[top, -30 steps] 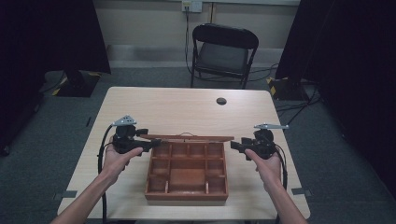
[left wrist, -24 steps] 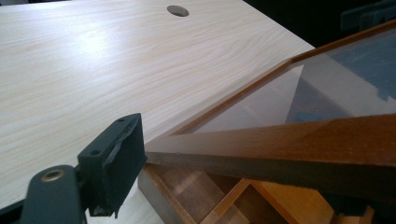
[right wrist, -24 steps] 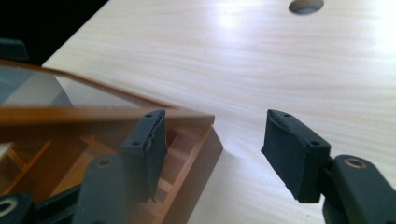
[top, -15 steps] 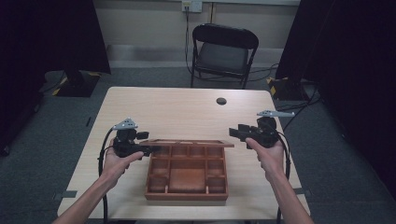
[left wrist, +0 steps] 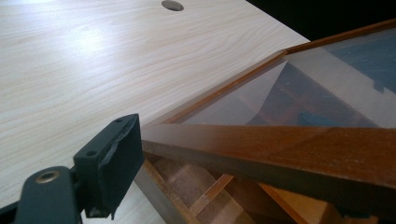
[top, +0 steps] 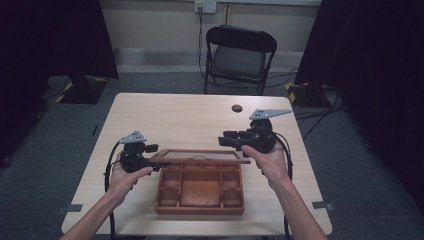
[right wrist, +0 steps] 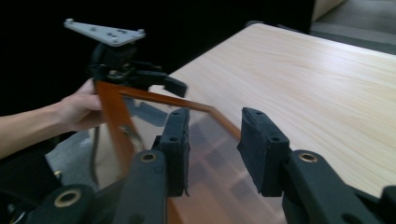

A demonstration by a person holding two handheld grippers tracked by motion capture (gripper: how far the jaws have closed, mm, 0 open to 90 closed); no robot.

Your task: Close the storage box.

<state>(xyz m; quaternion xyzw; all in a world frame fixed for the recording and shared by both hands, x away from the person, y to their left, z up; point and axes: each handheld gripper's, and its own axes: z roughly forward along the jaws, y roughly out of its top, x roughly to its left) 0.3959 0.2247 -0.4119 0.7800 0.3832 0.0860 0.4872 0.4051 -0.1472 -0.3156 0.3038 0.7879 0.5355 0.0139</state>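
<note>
A wooden compartment box [top: 200, 187] sits on the near part of the light wood-grain tabletop [top: 190, 120], its dividers marking off small cells around a larger central section. Its glass-paned lid [top: 200, 156] (a brown wooden frame around a clear panel) is lifted above the box's far edge and lies nearly level. The left gripper [top: 150, 162], held in the person's left hand [top: 125, 175], grips the lid's left end; in the left gripper view one black finger [left wrist: 112, 163] presses against the frame [left wrist: 280, 149] from the side, with the box's dividers visible below through the gap, so the fingers are closed on the frame, though the opposite finger is hidden behind the wood. The right gripper [top: 227, 140], held in the right hand [top: 270, 162], hovers above the lid's right end, just beyond the frame. In the right gripper view its two fingers [right wrist: 177, 149] stand clearly apart with nothing between them, the glass panel [right wrist: 210, 154] showing below and beyond them, and the left gripper [right wrist: 135, 77] appears farther off at the lid's corner. A small dark round hole [top: 237, 108] marks the far side of the tabletop, and a black folding chair [top: 240, 57] stands beyond it on the grey floor.
</note>
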